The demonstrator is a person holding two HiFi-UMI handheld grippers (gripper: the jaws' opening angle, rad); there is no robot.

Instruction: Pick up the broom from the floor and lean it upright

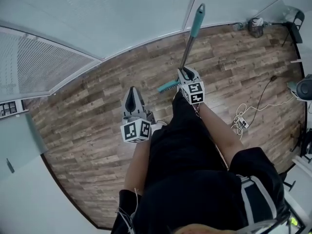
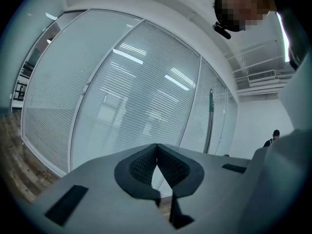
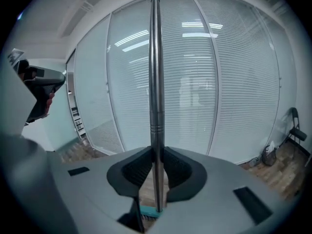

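Holding the broom (image 1: 187,48) near upright above the wooden floor (image 1: 78,121), close to the glass wall (image 1: 146,13); leaning step in hand.

At left, left hand-held gripper (image 1: 132,95) empty, jaws pressed together, aimed at the wall. At right, right hand-held gripper (image 1: 186,74) clamped narrow on the metal shaft low down, teal head just beneath near the floor's far edge, teal grip end towards the glass. Next, by the look of it: resting the top against the wall, seating the head on the floor, then easing the jaws apart without letting anything slide.

Head view looks down; both gripper views face glass wall (image 2: 122,106).
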